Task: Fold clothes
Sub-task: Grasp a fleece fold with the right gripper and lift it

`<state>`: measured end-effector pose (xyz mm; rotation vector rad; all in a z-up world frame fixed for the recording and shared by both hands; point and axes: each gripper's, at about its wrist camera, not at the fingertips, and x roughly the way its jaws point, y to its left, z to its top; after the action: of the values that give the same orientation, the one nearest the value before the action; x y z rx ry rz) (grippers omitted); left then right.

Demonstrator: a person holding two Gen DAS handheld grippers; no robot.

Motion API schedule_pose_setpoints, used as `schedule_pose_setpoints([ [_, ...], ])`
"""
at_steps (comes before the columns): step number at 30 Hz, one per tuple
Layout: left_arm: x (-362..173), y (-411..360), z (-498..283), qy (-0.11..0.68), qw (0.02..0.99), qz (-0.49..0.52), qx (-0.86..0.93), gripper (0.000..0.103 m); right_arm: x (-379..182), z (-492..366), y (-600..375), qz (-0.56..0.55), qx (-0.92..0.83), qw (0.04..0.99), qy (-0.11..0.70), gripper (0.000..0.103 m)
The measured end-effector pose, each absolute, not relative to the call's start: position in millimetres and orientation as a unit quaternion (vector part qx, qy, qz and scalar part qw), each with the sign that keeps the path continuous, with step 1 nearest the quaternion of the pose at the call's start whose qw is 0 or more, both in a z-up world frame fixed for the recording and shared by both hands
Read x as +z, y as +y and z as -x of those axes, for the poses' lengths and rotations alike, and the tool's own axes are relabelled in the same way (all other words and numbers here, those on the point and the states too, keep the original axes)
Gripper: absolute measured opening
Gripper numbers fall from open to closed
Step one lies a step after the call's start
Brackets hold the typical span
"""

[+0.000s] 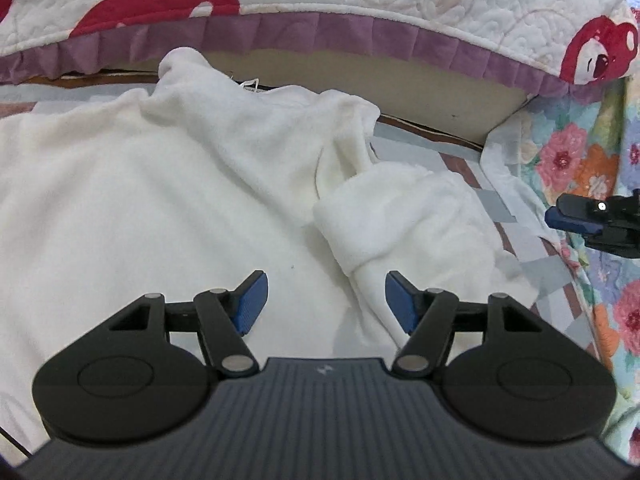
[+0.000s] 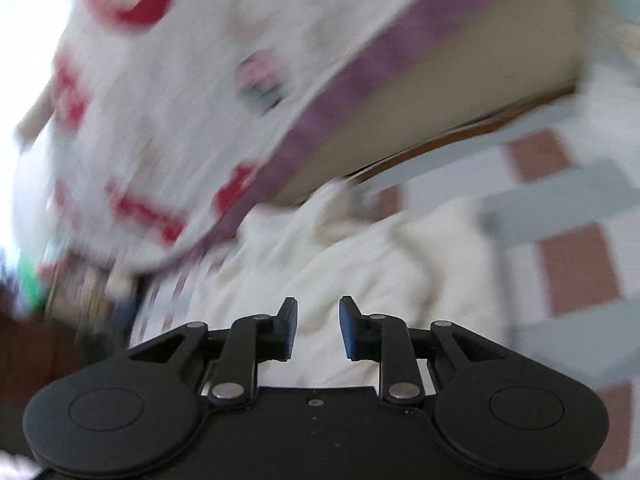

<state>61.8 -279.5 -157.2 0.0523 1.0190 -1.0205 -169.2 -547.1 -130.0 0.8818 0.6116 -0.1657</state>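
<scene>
Left wrist view: the left gripper (image 1: pixel 326 300) hangs over a white fleece garment (image 1: pixel 160 200) with its jaws standing wide and nothing between the blue pads. The garment fills the left and centre of the frame, spread on a checked sheet (image 1: pixel 492 204) on the bed. Its sleeve (image 1: pixel 384 216) is folded back on itself and lies from centre to lower right, with the cuff end just ahead of the right-hand pad. A quilted cover with a purple frill (image 1: pixel 320 28) runs across the top of the frame. The right gripper (image 1: pixel 560 220) shows at the right edge, clear of the cloth; from here I cannot tell how its jaws stand.

The step in hand looks like arranging the sleeve across the body. To do it well, I judge the left jaws should come down on the doubled sleeve near its cuff, pinch through both layers, and carry it flat inward without dragging the body panel into creases.

Right wrist view: the picture is smeared. The right gripper (image 2: pixel 318 328) has its jaws set narrow but apart, empty, with only white fleece garment (image 2: pixel 360 264) showing past the gap. The garment lies in the centre and lower middle of the frame, beneath and ahead of the pads; whether they touch it I cannot tell. The checked sheet (image 2: pixel 572 264) is at right, the quilted cover (image 2: pixel 200 100) at upper left. This hand would do best to steady before pinching.
</scene>
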Motion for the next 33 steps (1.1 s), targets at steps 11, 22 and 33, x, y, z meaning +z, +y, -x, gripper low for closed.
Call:
schedule_pose_setpoints([
  [11, -161, -213, -47, 0.478, 0.752, -0.052, -0.451, 0.038, -191, 137, -527, -0.434, -0.116, 0.827, 0.339, 0.062],
  [22, -162, -205, -66, 0.473, 0.762, -0.023, -0.442, 0.042, -136, 151, -537, -0.318, -0.224, 0.892, 0.229, 0.011],
  [33, -176, -230, -43, 0.482, 0.728, -0.075, -0.483, 0.043, -86, 316, -647, -0.163, -0.579, 0.774, 0.199, 0.011],
])
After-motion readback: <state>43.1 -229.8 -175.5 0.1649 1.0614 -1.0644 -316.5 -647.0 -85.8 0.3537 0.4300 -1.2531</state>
